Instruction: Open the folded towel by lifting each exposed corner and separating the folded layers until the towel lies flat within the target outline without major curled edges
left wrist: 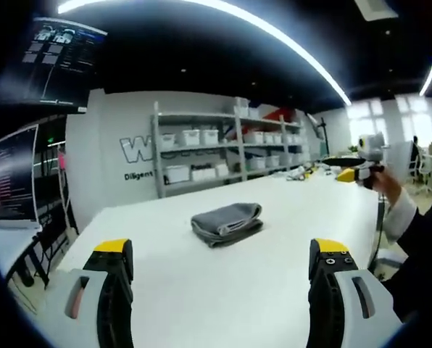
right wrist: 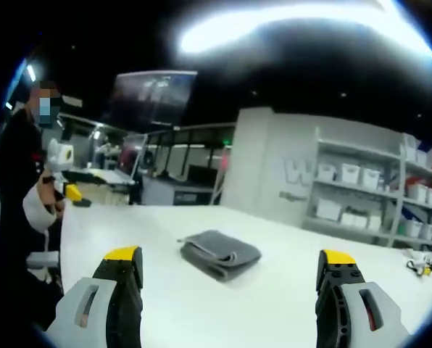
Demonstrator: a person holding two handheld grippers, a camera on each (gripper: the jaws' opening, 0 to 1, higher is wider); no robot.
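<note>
Grey folded towel [left wrist: 227, 222] out on the white table [left wrist: 274, 290], well in from every edge, folded into a thick pad with layered edges showing along the near side. Seen from the left gripper view: left tongs [left wrist: 222, 264] spread wide apart, gripping nothing, yellow-tipped jaws rising from the bottom, towel lying ahead of them and between their lines, clearly apart from both tips. Bare tabletop between tips and towel.

Seen from the right gripper view: right tongs [right wrist: 230, 272] likewise spread wide, empty, towel [right wrist: 220, 254] ahead and roughly midway between the two jaws, a little nearer the left jaw, not touched. Table [right wrist: 129, 225] running off to a far edge behind the towel.

At the right side of the left gripper view, a hand [left wrist: 387, 190] with a white cuff and dark sleeve holding the other gripper above the table's right edge, well away from the towel. At the left side of the right gripper view, a person [right wrist: 17, 174] in dark clothes beside the table's left edge.

Beyond the far edge: grey shelving [left wrist: 223, 145] stacked with white bins against a white wall with lettering, dark monitors [left wrist: 13, 177] off to the left.
</note>
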